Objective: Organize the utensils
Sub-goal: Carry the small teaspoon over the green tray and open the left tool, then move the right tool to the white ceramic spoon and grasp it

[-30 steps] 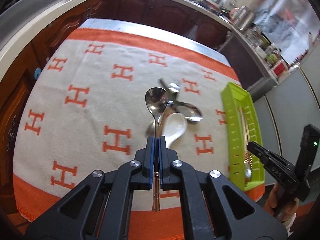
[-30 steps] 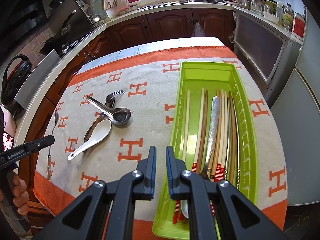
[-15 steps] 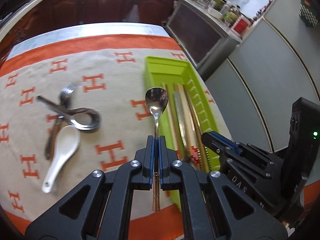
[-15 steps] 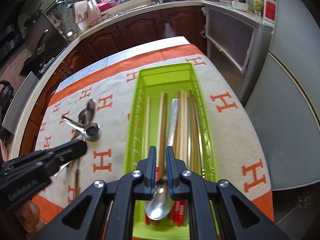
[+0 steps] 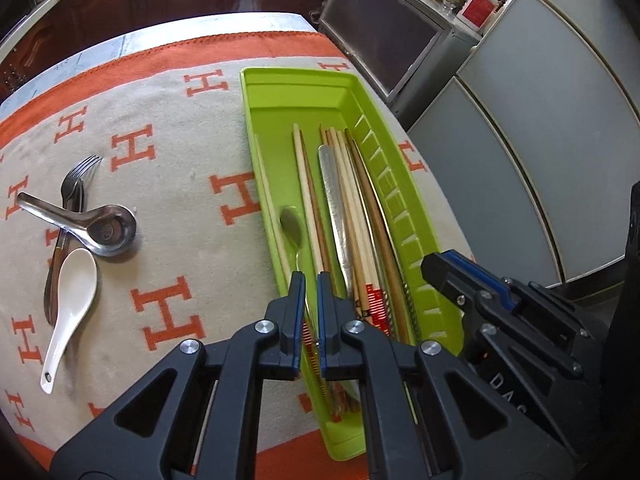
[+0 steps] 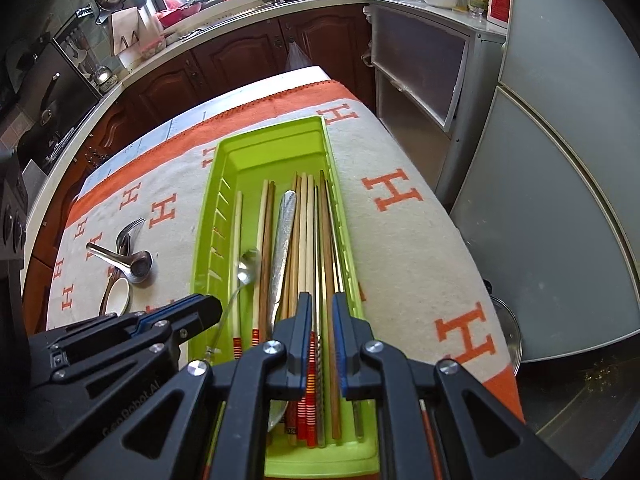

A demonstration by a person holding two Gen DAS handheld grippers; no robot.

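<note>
A green tray [image 5: 296, 76] [image 6: 272, 132] lies on the orange-patterned cloth [image 5: 180, 208] and holds several chopsticks [image 5: 360, 208] [image 6: 308, 240] and a textured silver utensil [image 5: 334, 200]. A small metal spoon [image 5: 290, 226] [image 6: 247, 268] shows blurred and loose in the tray's left side. Just above it is my left gripper [image 5: 311, 280] [image 6: 208, 306], its jaws slightly apart and gripping nothing. My right gripper [image 6: 322, 300] [image 5: 436, 266] hangs over the tray's near end, open by a narrow gap and empty. A steel soup spoon [image 5: 108, 228], a white ceramic spoon [image 5: 74, 276] and forks [image 5: 78, 176] lie on the cloth at left.
The table's right edge [image 6: 452, 208] drops off close to the tray, toward grey cabinet doors [image 6: 560, 200]. A pot lid [image 6: 504, 336] lies on the floor there. Dark wooden cabinets and a cluttered counter [image 6: 280, 4] run behind the table.
My left gripper swung right from over the cloth to over the tray, and the spoon left its jaws and dropped into the tray. My right gripper shifted slightly over the tray's near end.
</note>
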